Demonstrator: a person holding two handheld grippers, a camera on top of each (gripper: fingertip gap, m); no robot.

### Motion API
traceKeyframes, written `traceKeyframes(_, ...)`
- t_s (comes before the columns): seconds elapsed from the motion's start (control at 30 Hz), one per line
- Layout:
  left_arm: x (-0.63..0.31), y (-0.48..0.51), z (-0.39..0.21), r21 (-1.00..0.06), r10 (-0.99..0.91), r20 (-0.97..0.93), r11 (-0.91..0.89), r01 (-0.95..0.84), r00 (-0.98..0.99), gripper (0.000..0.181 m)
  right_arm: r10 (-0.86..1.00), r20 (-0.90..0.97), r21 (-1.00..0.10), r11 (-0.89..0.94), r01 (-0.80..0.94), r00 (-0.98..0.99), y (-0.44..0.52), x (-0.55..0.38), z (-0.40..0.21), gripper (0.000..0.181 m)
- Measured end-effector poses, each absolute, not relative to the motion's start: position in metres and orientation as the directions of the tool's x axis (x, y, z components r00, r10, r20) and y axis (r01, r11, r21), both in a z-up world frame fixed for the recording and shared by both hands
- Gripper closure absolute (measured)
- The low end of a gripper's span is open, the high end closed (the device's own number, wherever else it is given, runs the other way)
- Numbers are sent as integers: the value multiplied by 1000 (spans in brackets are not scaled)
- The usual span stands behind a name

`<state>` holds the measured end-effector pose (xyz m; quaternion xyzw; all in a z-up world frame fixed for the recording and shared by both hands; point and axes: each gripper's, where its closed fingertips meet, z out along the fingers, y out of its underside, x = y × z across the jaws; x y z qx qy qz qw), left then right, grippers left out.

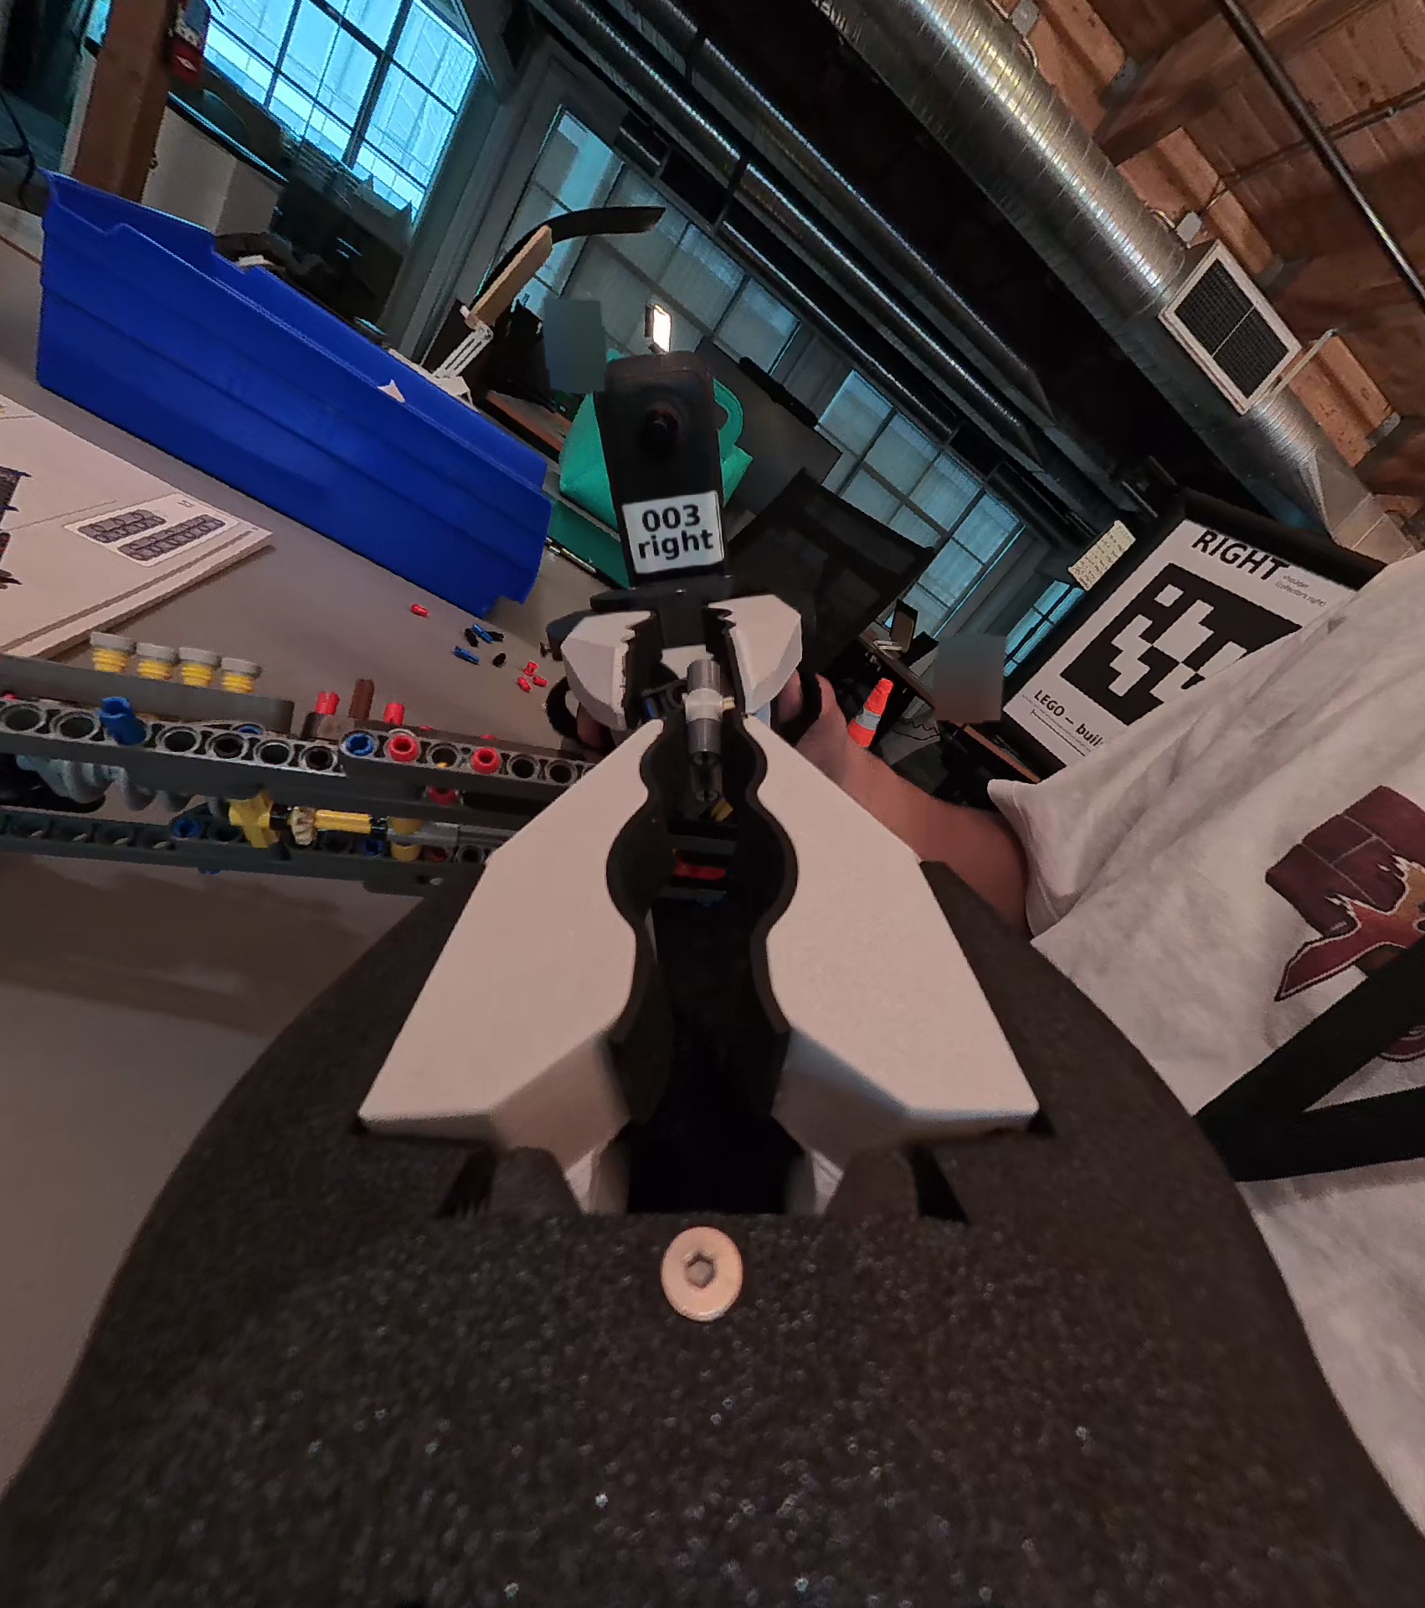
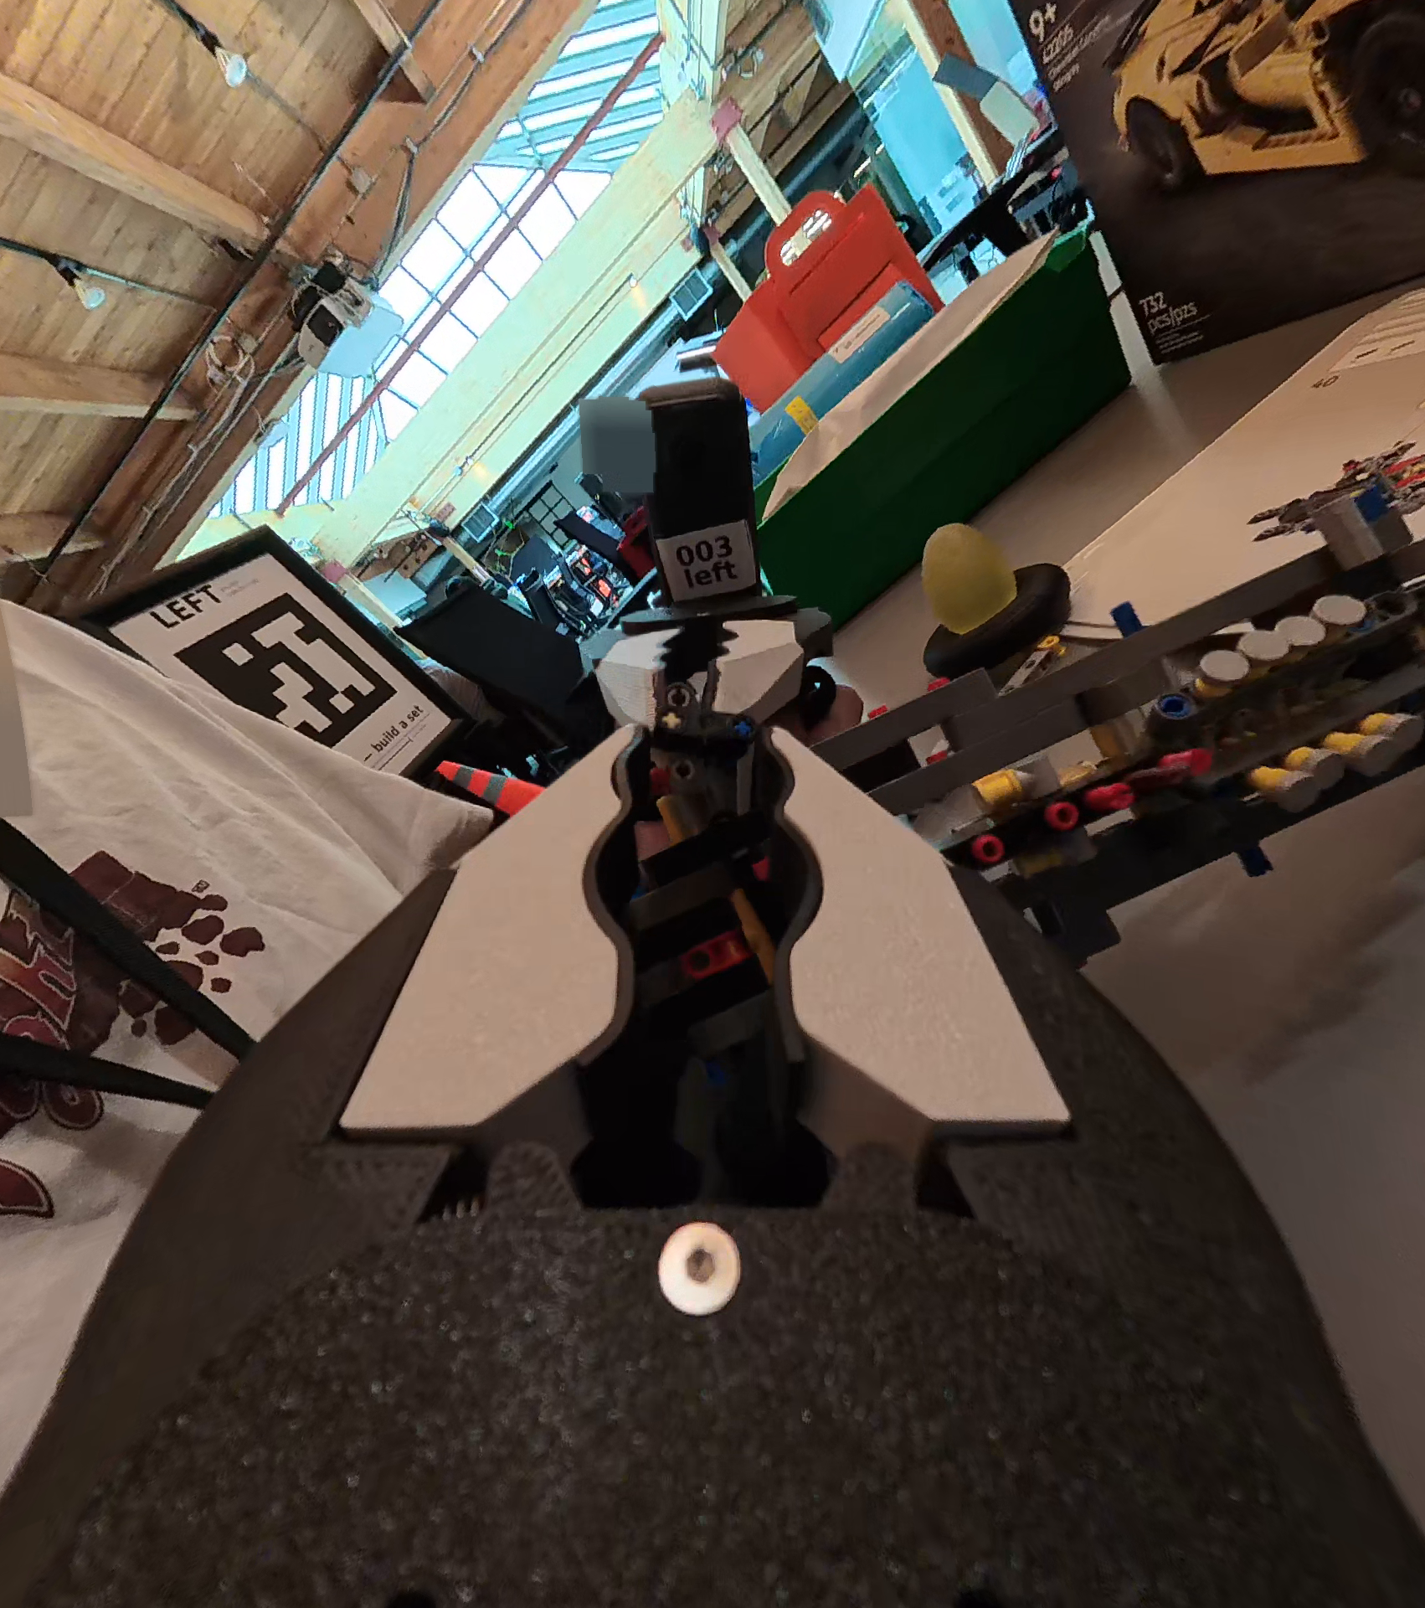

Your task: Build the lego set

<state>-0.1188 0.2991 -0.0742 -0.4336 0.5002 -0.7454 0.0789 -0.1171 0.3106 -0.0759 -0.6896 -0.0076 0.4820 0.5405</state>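
A small black Lego sub-assembly (image 1: 700, 870) with red and yellow parts and a grey axle piece (image 1: 702, 705) is held in the air between both grippers. My left gripper (image 1: 705, 748) is shut on one end of it. My right gripper (image 1: 679, 666) faces it and holds the other end. In the right wrist view my right gripper (image 2: 700, 757) is shut on the sub-assembly (image 2: 705, 914), with the left gripper (image 2: 705, 679) opposite. The long dark grey chassis (image 1: 257, 748) with red, blue and yellow pins lies on the table beside them, and also shows in the right wrist view (image 2: 1170, 740).
A blue bin (image 1: 283, 391) and an open instruction booklet (image 1: 39, 539) lie beyond the chassis, with loose red and blue pins (image 1: 491, 653) nearby. A green bin (image 2: 953, 452), a tyre holding a yellow egg-shaped thing (image 2: 996, 600) and the set's box (image 2: 1300, 174) stand farther off. A person's white shirt (image 1: 1213, 870) is close.
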Motion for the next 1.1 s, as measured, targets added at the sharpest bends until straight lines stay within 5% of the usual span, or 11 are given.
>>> traceKeyframes(0.47,-118,301,-73,-806,-548,576,-503,-311,-606,176,422,-545,-836,-210,-506,725,316,-106,-76,159)
traceKeyframes(0.87,-116,305,-72,-798,-550,583,-525,-296,-598,176,357,-729,-674,-225,-704,584,318,-106,-81,159)
traceKeyframes(1.1,-116,305,-74,-806,-565,576,-511,-298,-591,175,352,-669,-739,-213,-640,655,314,-107,-86,159)
